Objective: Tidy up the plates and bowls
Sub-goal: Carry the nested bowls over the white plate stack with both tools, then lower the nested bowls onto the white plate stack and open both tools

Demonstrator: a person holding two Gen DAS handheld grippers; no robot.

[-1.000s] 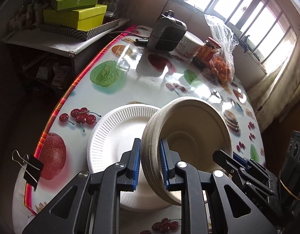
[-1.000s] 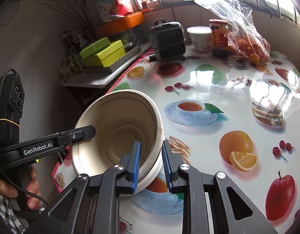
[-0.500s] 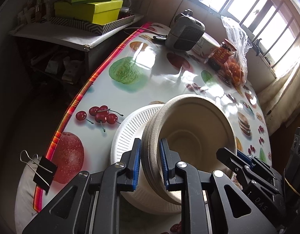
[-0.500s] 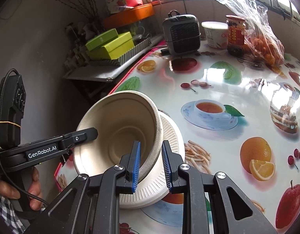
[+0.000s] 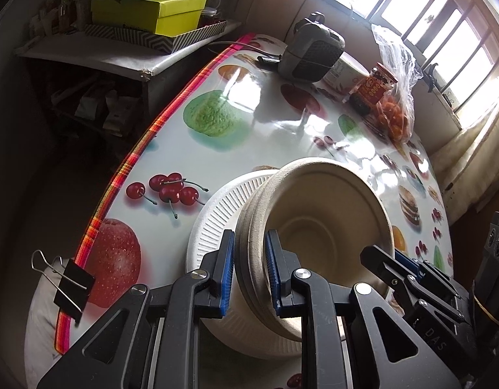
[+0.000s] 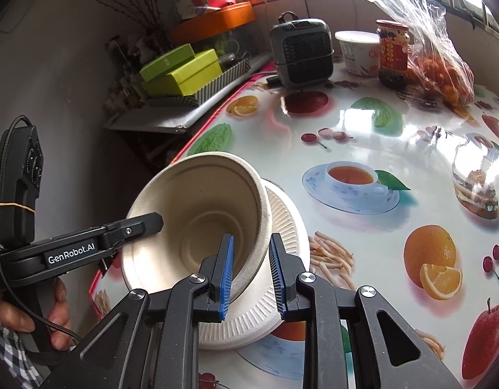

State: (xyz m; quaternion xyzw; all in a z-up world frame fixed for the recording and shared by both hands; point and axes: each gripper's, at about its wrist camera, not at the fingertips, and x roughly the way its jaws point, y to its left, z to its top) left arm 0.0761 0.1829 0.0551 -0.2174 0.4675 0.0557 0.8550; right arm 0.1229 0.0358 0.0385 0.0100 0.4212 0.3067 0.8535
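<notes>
Your left gripper (image 5: 247, 274) and right gripper (image 6: 251, 274) each pinch opposite rims of the matte, fibrous beige bowls (image 5: 314, 223), nested and tilted over the ribbed white plate (image 5: 213, 214) on the glossy fruit-print table (image 5: 249, 142). A heater (image 6: 301, 53) stands far behind.

Fruit-print tablecloth (image 6: 362, 136), grey heater (image 6: 302, 53), white tub (image 6: 356, 52), jar (image 6: 392, 53), bagged oranges (image 6: 440, 74), green boxes (image 5: 148, 9), binder clip (image 5: 69, 287)

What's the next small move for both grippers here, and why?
Probably lower the bowl level onto the white plate. Left gripper and right gripper each pinch opposite sides of its rim, and it hangs tilted just above the plate.
</notes>
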